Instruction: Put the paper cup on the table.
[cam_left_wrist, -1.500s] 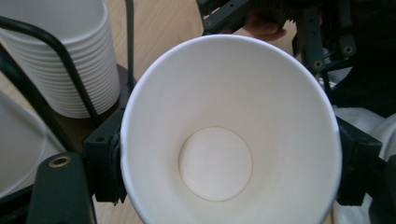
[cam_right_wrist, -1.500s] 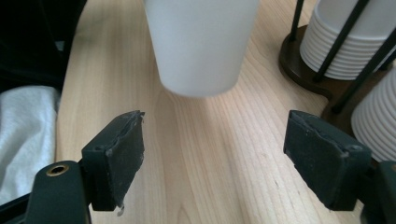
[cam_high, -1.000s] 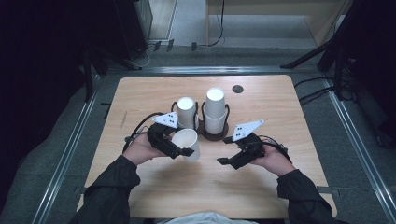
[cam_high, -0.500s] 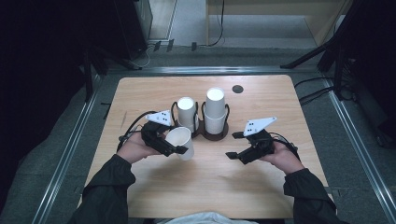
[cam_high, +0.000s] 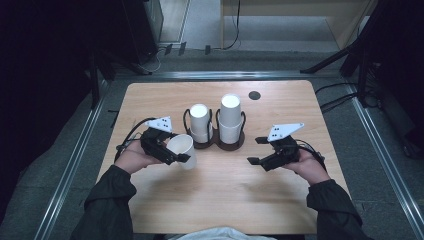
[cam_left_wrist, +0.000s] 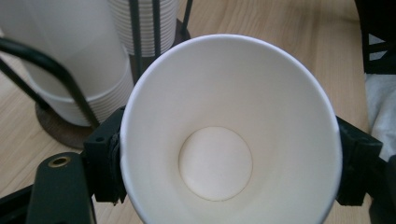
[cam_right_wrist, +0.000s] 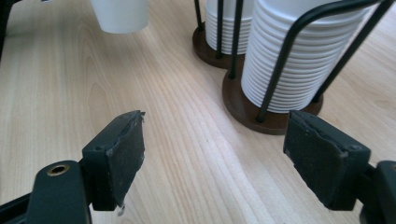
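While its two black jaws press on opposite sides of the wall, the left gripper (cam_high: 172, 152) holds a single white paper cup (cam_high: 182, 150) clear of the desk (cam_high: 225, 200), just in front of the left-hand stack. The left gripper view looks straight down into that cup (cam_left_wrist: 229, 140): the round bottom and the bare inner wall show, with a jaw touching the outside at each flank. The high view gives what that close look cannot, namely that the cup is tilted, mouth toward the person, and sits to the left of the two-post cup holder (cam_high: 218, 142).

The right gripper (cam_high: 257, 150) hangs low over the desk to the right of the holder, jaws spread wide with nothing between them. Its own view shows worn black pads (cam_right_wrist: 119, 156) and bare wood grain in the gap. That view also shows the ribbed rims of the stacked cups (cam_right_wrist: 299, 60) inside the black wire posts on brown round bases, a detail too small to read from above. From above, the right stack (cam_high: 230, 117) stands taller than the left stack (cam_high: 200, 122), and a small dark disc (cam_high: 254, 95) lies near the desk's far edge.
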